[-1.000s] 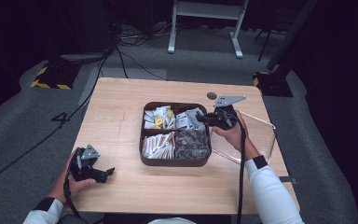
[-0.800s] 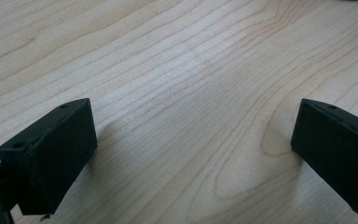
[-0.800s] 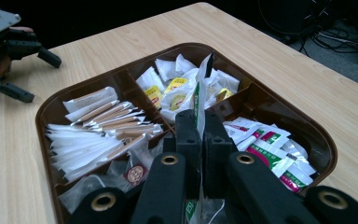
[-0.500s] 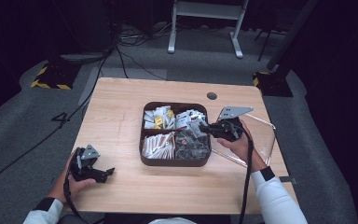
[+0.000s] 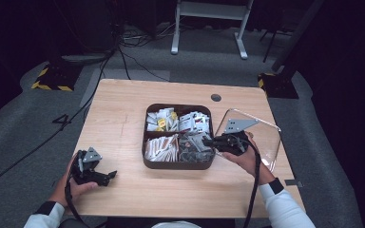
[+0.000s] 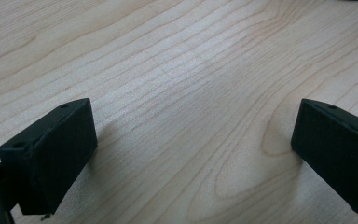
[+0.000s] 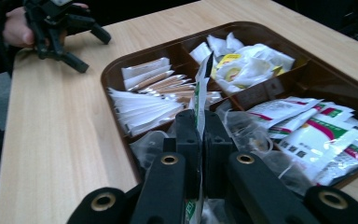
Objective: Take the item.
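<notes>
Holding a sachet (image 7: pixel 199 88) clamped edge-up in my right gripper (image 7: pixel 200 135) just above the tray (image 5: pixel 178 165); left gripper (image 5: pixel 105 175) rests released on the worktop (image 5: pixel 123 109), well left of the tray.

The high view is soft and grainy: the table (image 5: pixel 123 118) is evenly lit from above while the floor and room around it sink into near black. A pale sheen lies across the wood in the left gripper view, with soft shadows beside the jaws. The right gripper view is sharp mid-frame and blurred at its bottom edge.
</notes>
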